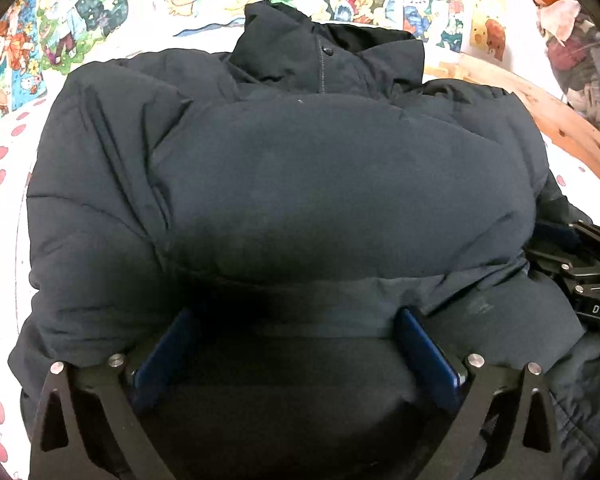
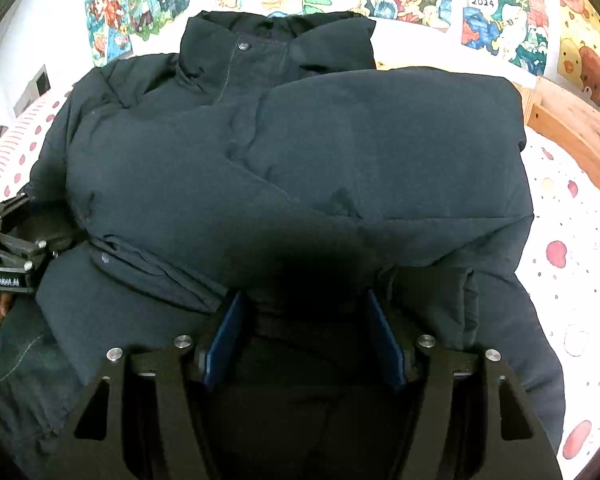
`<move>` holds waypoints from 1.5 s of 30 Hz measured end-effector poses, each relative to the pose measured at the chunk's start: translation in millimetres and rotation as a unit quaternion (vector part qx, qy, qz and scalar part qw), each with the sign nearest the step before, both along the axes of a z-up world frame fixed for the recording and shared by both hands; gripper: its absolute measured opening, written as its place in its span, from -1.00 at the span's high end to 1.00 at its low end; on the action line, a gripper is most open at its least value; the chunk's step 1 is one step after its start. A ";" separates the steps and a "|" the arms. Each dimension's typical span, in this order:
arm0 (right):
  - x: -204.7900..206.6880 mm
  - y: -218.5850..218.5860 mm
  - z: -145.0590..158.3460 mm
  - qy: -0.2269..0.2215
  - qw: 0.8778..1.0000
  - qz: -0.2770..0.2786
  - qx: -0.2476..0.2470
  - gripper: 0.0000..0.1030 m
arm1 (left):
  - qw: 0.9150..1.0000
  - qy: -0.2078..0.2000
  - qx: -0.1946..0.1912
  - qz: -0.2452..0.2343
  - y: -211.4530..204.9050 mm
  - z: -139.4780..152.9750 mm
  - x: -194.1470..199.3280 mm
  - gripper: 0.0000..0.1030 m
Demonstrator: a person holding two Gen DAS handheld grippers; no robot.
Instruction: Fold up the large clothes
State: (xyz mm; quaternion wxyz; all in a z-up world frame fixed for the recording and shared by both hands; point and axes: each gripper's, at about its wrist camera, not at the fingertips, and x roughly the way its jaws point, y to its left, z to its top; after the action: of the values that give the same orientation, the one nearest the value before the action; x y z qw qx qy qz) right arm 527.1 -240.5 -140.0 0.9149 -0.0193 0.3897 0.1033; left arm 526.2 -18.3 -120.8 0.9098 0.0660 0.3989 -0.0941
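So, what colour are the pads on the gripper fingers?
Blue pads on black fingers, clearest in the right wrist view.

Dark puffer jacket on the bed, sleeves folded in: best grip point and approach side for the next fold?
Probably the bottom hem of the jacket, at its near edge. The hem band is the flattest, thinnest part, lying just ahead of the left gripper and the right gripper. The body is too puffy to pinch. Come in low from the near side, one gripper toward each corner.
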 end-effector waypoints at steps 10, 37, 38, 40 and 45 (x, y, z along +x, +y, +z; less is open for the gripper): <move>-3.4 -11.5 15.7 0.013 0.999 0.012 0.041 -0.23 | 0.999 0.012 -0.030 -0.023 25.6 41.2 7.4 -0.99; 228.3 -12.2 68.8 -0.030 0.978 -0.082 0.190 -0.37 | 0.987 -0.101 -0.095 0.081 5.0 105.9 223.7 -0.41; 229.6 -14.4 69.9 -0.041 0.975 -0.085 0.200 -0.37 | 0.985 -0.108 -0.105 0.079 7.0 107.9 223.5 -0.30; 226.2 -16.4 73.1 -0.069 0.970 -0.088 0.214 -0.05 | 0.985 -0.102 -0.117 0.072 8.4 110.3 227.1 0.38; 206.5 -15.9 89.4 -0.099 0.971 -0.077 0.206 0.57 | 0.984 -0.109 -0.130 0.048 8.0 127.2 212.3 0.79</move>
State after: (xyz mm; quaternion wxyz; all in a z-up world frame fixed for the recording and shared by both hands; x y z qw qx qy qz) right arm 733.6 -256.4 -50.6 0.9384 0.1893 0.2681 0.1083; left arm 738.5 -10.3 6.4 0.9521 -0.0624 0.2846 -0.0933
